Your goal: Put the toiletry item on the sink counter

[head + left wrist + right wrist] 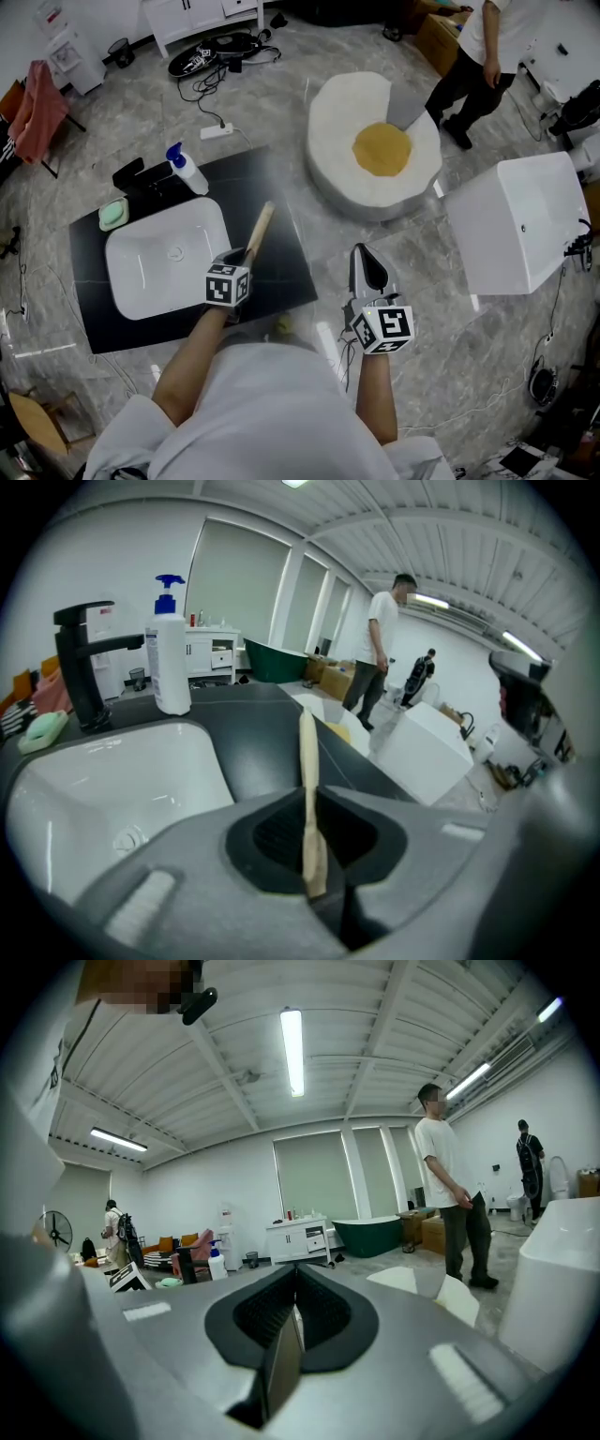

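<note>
My left gripper [242,259] is shut on a slim pale wooden toiletry stick [261,229], which pokes forward over the black sink counter [281,267], just right of the white basin [164,262]. In the left gripper view the stick [307,771] stands upright between the closed jaws of the left gripper [312,808], with the basin [112,780] below left. My right gripper [364,255] hangs over the floor right of the counter. In its own view the right gripper [292,1302] is shut with nothing held.
On the counter's far side stand a black faucet [142,175], a blue-topped pump bottle [188,172] and a green soap [113,214]. An egg-shaped cushion [375,141] and a white box [516,220] lie to the right. A person [478,52] stands beyond.
</note>
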A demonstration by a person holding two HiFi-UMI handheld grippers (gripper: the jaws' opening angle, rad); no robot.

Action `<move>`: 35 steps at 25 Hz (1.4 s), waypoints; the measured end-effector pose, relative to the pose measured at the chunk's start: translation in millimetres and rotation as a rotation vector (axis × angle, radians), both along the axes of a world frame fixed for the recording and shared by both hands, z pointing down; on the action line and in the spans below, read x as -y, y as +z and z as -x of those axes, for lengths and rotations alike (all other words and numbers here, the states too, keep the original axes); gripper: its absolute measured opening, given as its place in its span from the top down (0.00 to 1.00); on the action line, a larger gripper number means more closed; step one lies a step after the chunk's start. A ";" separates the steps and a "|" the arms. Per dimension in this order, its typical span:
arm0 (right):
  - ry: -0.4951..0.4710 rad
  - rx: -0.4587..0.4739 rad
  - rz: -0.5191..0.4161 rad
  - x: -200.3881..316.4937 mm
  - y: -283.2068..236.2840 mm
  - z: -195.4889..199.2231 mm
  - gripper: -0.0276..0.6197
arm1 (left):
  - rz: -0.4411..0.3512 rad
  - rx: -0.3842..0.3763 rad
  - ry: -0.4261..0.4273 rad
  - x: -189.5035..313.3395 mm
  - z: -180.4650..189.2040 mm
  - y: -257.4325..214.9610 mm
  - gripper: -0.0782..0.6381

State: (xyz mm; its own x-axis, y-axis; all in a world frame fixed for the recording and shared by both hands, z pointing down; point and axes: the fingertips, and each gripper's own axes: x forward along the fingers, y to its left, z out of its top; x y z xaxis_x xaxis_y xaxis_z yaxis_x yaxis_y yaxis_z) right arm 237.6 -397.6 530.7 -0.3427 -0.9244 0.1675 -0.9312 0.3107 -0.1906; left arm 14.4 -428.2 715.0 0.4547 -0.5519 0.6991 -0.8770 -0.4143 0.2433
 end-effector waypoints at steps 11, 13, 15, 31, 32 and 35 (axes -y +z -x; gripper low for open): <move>-0.022 0.006 -0.013 -5.2 -5.0 5.1 0.95 | -0.017 -0.004 -0.018 -5.8 8.4 -8.5 0.76; -0.022 0.008 -0.016 -6.9 -6.2 4.1 0.95 | -0.023 -0.009 -0.029 -6.9 11.1 -11.9 0.76; -0.021 0.010 -0.019 -9.0 -6.7 3.2 0.95 | -0.029 -0.011 -0.037 -8.6 13.9 -13.9 0.75; -0.041 0.021 -0.048 -26.1 -17.2 13.4 0.95 | -0.136 -0.009 -0.038 -21.9 23.8 -56.4 0.81; -0.041 0.022 -0.049 -27.8 -17.8 13.9 0.95 | -0.146 -0.008 -0.037 -23.1 24.2 -60.2 0.81; -0.041 0.022 -0.054 -33.9 -20.4 13.8 0.95 | -0.174 -0.008 -0.028 -27.7 23.6 -71.1 0.83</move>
